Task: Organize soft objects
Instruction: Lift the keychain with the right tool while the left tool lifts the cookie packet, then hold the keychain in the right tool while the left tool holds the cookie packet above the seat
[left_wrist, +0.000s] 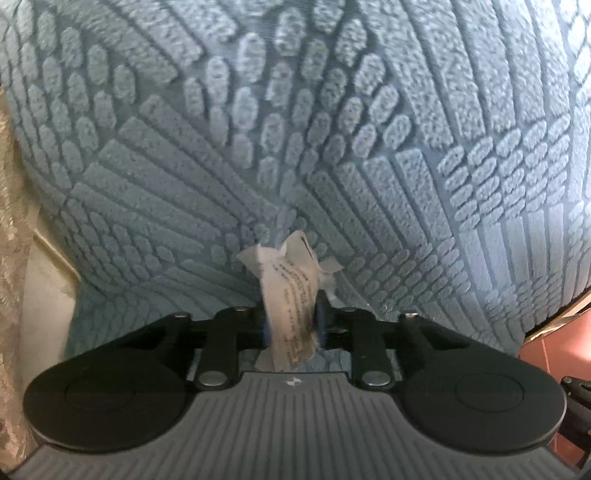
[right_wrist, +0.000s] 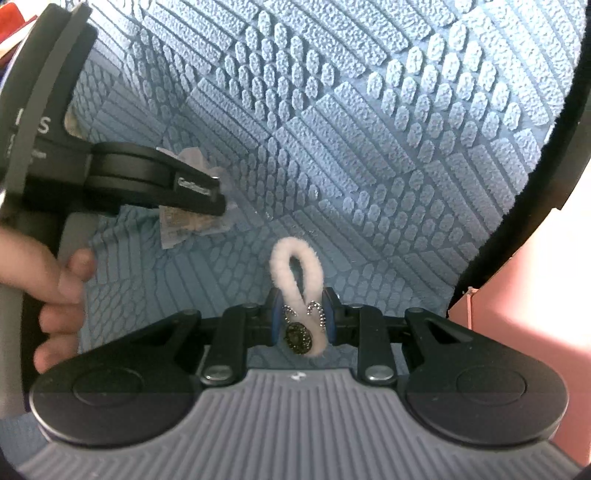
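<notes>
A small crumpled packet (left_wrist: 291, 291), translucent white with printed lines and dark bits inside, is pinched between the jaws of my left gripper (left_wrist: 293, 314) just above a blue tufted mat (left_wrist: 332, 129). The right wrist view shows that same left gripper (right_wrist: 218, 199) from the side, with the packet (right_wrist: 184, 225) sticking out below its fingers. My right gripper (right_wrist: 303, 310) is shut on a white fuzzy loop (right_wrist: 280, 269) that carries a dark glittery round ornament (right_wrist: 298, 336). The loop stands up from the jaws over the mat (right_wrist: 369, 129).
The mat's black edge (right_wrist: 535, 166) curves down the right side, with a pink surface (right_wrist: 535, 332) beyond it. A person's hand (right_wrist: 55, 280) grips the left tool's handle. Lace cloth (left_wrist: 11, 221) and a cream surface (left_wrist: 48, 295) lie left of the mat, and reddish floor (left_wrist: 546, 350) lies to its right.
</notes>
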